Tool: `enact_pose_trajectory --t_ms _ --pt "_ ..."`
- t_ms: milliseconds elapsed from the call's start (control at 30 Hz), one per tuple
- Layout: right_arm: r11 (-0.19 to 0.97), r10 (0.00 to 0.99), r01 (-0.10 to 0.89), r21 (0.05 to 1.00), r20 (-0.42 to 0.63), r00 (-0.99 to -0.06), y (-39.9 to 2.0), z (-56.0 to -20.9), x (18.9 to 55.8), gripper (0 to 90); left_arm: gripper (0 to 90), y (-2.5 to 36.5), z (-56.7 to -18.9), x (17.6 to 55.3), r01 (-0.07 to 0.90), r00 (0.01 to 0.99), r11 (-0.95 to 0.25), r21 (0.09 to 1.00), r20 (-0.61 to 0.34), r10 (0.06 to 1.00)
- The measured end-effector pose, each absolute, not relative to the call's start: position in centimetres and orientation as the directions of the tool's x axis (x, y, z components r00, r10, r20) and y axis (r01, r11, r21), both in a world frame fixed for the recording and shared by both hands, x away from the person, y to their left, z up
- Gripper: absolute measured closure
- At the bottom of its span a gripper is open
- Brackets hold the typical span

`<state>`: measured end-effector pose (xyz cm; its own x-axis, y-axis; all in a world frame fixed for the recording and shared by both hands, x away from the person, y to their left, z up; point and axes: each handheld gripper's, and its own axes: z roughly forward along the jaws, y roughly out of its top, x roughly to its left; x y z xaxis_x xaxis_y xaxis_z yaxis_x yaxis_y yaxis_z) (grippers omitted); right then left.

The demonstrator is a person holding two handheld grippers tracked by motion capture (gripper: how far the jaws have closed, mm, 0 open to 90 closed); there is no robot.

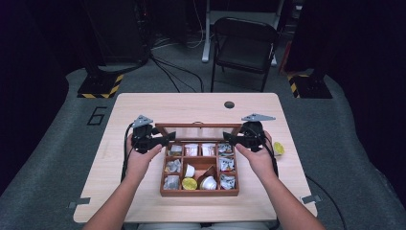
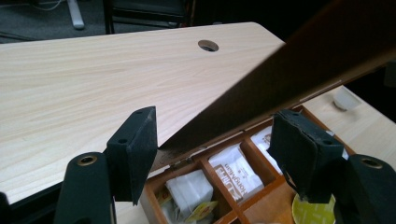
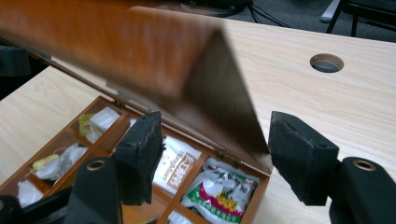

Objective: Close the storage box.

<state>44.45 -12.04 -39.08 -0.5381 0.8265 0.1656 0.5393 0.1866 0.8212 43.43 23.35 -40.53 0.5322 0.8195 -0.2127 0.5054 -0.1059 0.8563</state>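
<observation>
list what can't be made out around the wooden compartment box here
- Hinged wooden lid: blurred in both gripper views; whether the black fingers touch it is unclear.
- Small round yellow thing: too small in high view.
- White sachet: print partly hidden by right gripper's finger.

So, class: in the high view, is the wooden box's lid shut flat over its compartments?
No: the lid stands raised at the back of the wooden box, leaving the packets uncovered.

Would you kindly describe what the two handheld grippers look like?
Both the left gripper and the right gripper are black, each topped by a grey three-cornered plate and trailing a black cable. Their fingers are blocky, with dark foam-like pads. The forearms are bare.
</observation>
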Motion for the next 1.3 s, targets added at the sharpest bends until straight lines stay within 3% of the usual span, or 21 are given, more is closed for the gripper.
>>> enact_pose_trajectory --t_ms 433,800,1300 --pt "0.2 0.801 0.522 0.829 0.168 -0.574 -13.2 -38.3 41.5 37.0 32.1 23.8 -39.5 40.5 0.479 0.565 -0.133 0.867 -0.189 0.803" --pt "0.191 0.792 0.48 0.856 0.155 -0.591 -14.0 -38.9 38.8 49.9 38.6 24.3 -38.8 37.6 0.443 0.596 -0.184 0.877 -0.135 0.791" --pt "0.189 0.766 0.487 0.853 0.183 -0.616 -14.8 -40.3 35.6 50.7 41.7 24.8 -40.9 34.5 0.446 0.612 -0.204 0.871 -0.13 0.78"
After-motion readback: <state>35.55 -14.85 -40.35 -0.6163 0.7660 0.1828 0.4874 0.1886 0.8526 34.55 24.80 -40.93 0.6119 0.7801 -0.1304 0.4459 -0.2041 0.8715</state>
